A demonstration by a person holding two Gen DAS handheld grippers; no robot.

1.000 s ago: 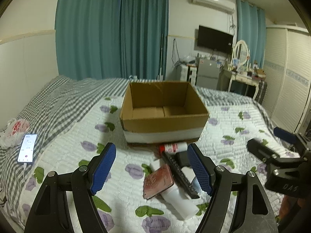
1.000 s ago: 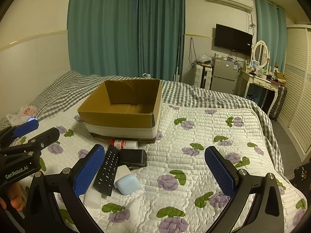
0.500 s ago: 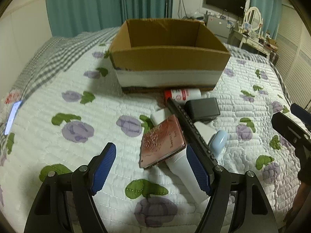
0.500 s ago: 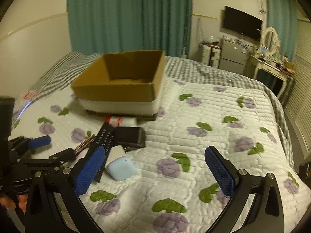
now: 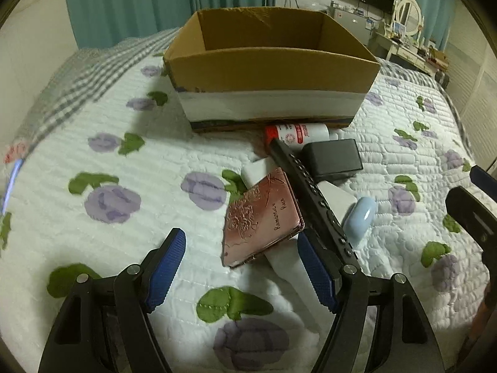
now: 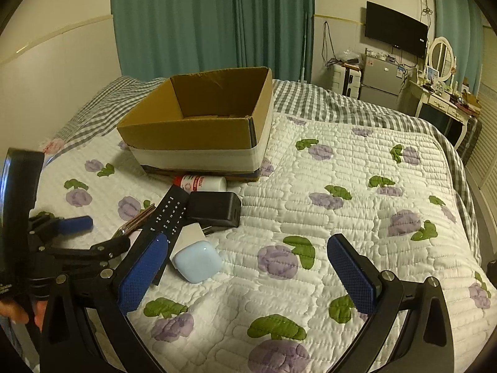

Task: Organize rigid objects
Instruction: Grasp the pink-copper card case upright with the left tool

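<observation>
An open cardboard box (image 5: 273,65) (image 6: 198,124) stands on the bed. In front of it lies a pile: a red-and-white bottle (image 5: 296,132), a black remote (image 5: 310,192) (image 6: 169,214), a black box (image 5: 332,157) (image 6: 214,208), a pink embossed case (image 5: 262,217), a white tube (image 5: 292,264) and a light blue earbud case (image 5: 360,216) (image 6: 197,261). My left gripper (image 5: 240,270) is open, low over the bed just short of the pink case. My right gripper (image 6: 248,270) is open and empty, right of the pile.
The bed carries a white quilt with purple flowers (image 6: 341,217) and a grey checked blanket (image 6: 341,102) behind. A lit phone (image 5: 12,180) lies at the far left. A dresser with a mirror (image 6: 441,62), a fridge and a TV stand by the far wall.
My left gripper has dropped and moved forward towards the pile, now close to the pink case. My right gripper has shifted slightly nearer the pile. Both stay open.
</observation>
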